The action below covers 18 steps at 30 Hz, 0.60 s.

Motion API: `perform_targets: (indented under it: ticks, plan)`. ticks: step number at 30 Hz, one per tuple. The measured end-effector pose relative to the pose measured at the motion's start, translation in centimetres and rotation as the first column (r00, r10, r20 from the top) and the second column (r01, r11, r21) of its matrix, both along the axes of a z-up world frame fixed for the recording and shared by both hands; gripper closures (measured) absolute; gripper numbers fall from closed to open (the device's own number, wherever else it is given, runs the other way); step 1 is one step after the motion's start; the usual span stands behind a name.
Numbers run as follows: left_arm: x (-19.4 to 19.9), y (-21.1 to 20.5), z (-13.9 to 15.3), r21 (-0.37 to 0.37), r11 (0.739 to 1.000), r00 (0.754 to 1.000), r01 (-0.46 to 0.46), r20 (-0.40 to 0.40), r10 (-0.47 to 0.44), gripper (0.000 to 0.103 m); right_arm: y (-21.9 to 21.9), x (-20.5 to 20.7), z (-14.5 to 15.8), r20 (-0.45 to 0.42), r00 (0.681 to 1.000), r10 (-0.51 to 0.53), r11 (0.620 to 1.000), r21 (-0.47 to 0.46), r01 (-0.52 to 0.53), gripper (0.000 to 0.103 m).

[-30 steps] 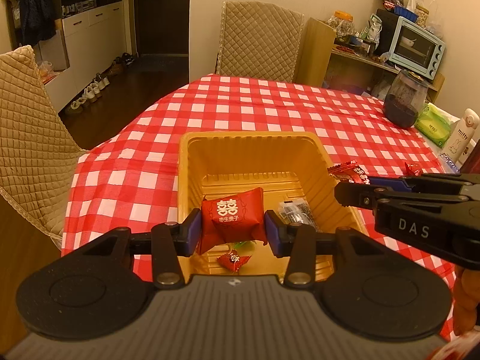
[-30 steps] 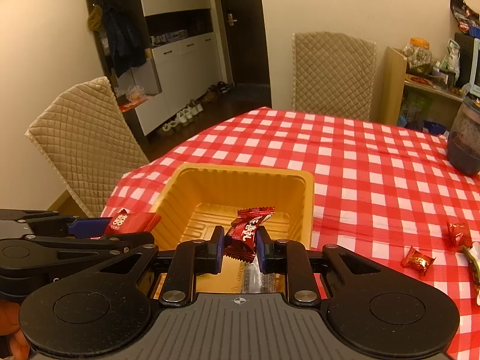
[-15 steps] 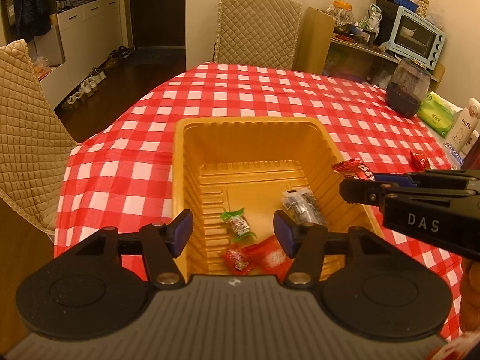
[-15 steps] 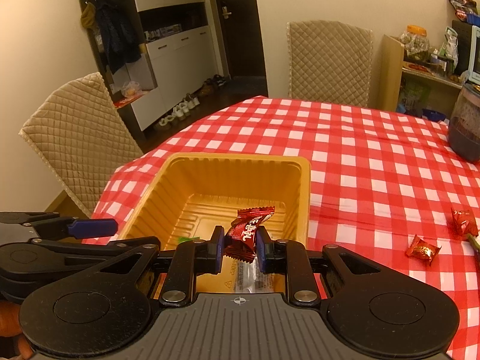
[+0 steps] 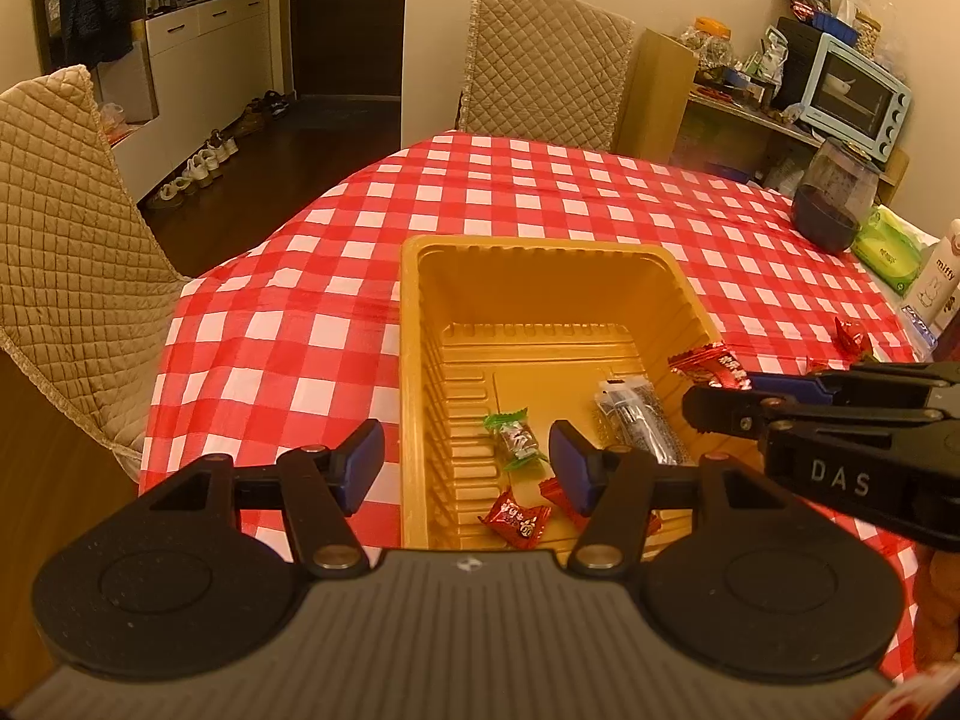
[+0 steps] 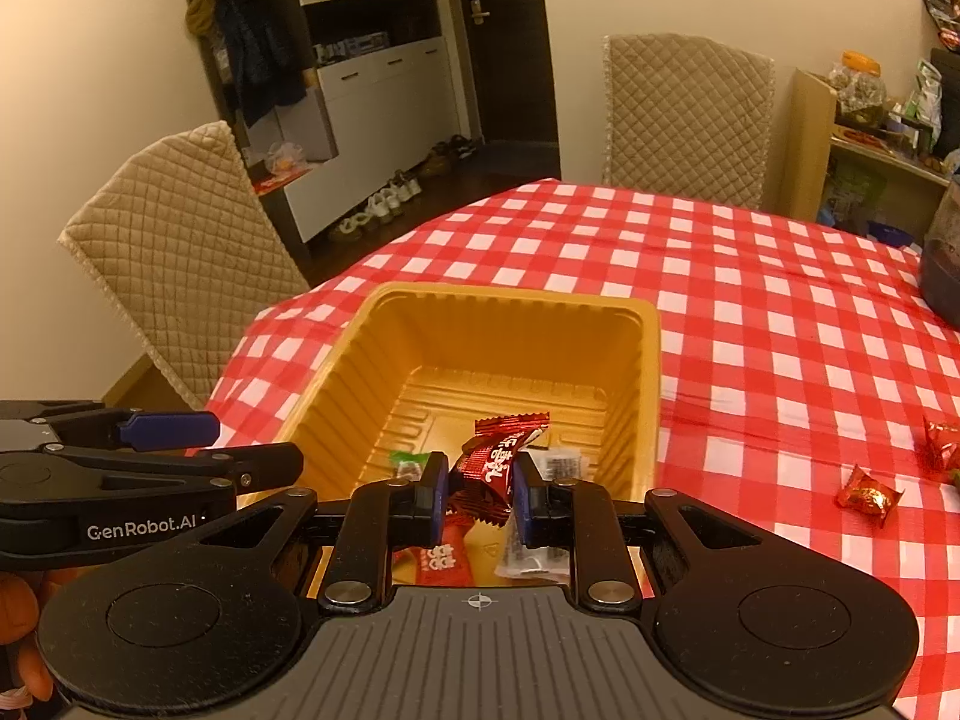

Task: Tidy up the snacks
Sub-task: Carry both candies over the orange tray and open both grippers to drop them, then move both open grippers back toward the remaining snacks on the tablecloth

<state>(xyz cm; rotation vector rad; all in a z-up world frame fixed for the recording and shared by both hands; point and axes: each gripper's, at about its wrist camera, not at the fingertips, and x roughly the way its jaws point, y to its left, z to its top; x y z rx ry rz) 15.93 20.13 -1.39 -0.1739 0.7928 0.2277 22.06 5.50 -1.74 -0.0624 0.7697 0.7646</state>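
Note:
A golden plastic tray point(image 5: 414, 360) sits on the red checked tablecloth. In it lie a green candy point(image 5: 515, 435), a small red candy point(image 5: 516, 519), a clear packet point(image 5: 639, 420) and a red packet point(image 5: 558, 495), half hidden by a finger. My left gripper point(image 5: 467, 465) hovers over the tray's near left corner. Its jaws are opening and grip nothing. My right gripper point(image 6: 480, 480) is shut on a red wrapped candy point(image 6: 495, 456) above the tray point(image 6: 516, 294). From the left wrist view it point(image 5: 732, 390) comes in over the tray's right rim.
Two loose red candies point(image 6: 867, 495) point(image 6: 939, 444) lie on the cloth right of the tray. A dark jar point(image 5: 831, 201), a green wipes pack point(image 5: 888, 249) and a white bottle point(image 5: 936, 282) stand far right. Quilted chairs point(image 5: 60, 252) point(image 5: 543, 66) flank the table's left and far edges.
My left gripper's jaws spread apart and the red packet it held dropped into the tray. The right gripper kept its hold on the red candy over the tray.

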Motion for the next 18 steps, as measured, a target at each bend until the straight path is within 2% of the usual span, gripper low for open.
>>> perform_targets:
  ticks: [2,4,5,18]
  plan:
    - [-0.1,0.1,0.1,0.002,1.0,1.0,-0.006,0.004,0.006,0.042,0.4,-0.2,-0.1,0.006,1.0,0.023,1.0,-0.005,-0.023,0.08]
    - [-0.3,0.2,0.3,0.003,1.0,1.0,-0.01,0.008,0.01,0.042,0.6,-0.4,-0.2,0.018,1.0,0.026,1.0,-0.014,-0.025,0.064]
    - [-0.4,0.3,0.4,0.002,1.0,1.0,-0.012,0.011,0.012,0.041,0.5,-0.5,-0.1,0.019,1.0,0.022,1.0,-0.009,-0.022,0.051]
    - [-1.9,-1.6,3.0,0.011,1.0,0.998,0.003,0.055,-0.004,0.037,-2.4,-2.5,1.8,0.052,0.998,-0.038,0.999,-0.032,0.039,0.049]
